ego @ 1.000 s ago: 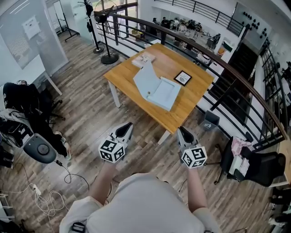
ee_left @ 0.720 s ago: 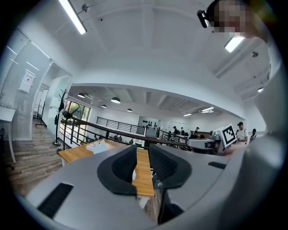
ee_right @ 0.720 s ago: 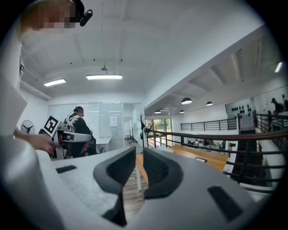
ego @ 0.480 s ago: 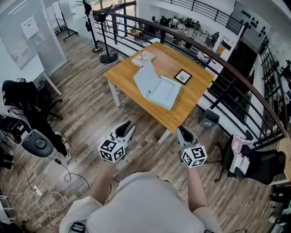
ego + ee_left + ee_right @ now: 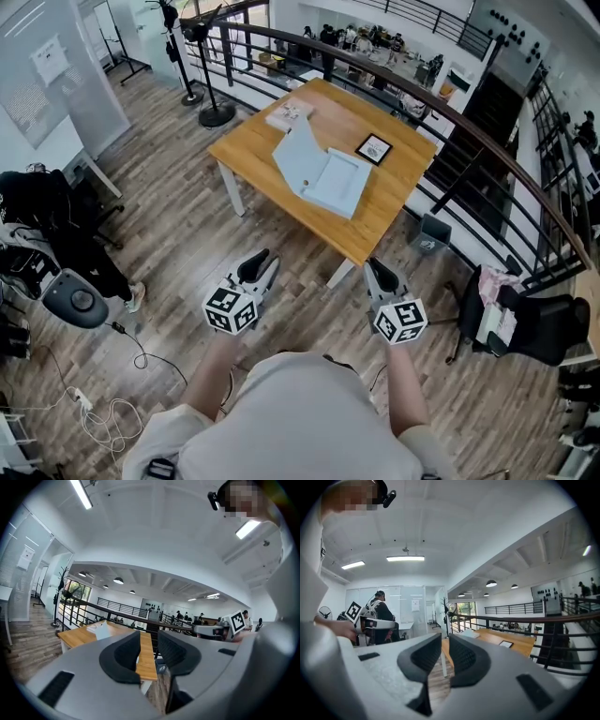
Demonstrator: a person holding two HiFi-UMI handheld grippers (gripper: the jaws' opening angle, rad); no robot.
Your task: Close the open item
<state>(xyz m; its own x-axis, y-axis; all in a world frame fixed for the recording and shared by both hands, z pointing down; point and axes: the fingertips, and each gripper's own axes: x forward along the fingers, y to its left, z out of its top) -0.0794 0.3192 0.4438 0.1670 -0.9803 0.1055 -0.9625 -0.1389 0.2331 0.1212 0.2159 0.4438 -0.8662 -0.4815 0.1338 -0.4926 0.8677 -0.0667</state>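
Wooden table [image 5: 398, 192] standing on a plank floor [image 5: 178, 234]. A black-framed picture [image 5: 374, 148] lies near the table's far right edge and a thin booklet [image 5: 289, 114] near its far corner. A dark curved railing [image 5: 473, 127] runs behind and to the right of the table. A round-based stand [image 5: 217, 114] rises just left of the table, a grey bin [image 5: 433, 232] sits beside its right edge, and a black office chair [image 5: 525, 328] stands well to the right.

Office mezzanine: railing [image 5: 450, 105], wooden table [image 5: 375, 202], swivel chair [image 5: 525, 328].
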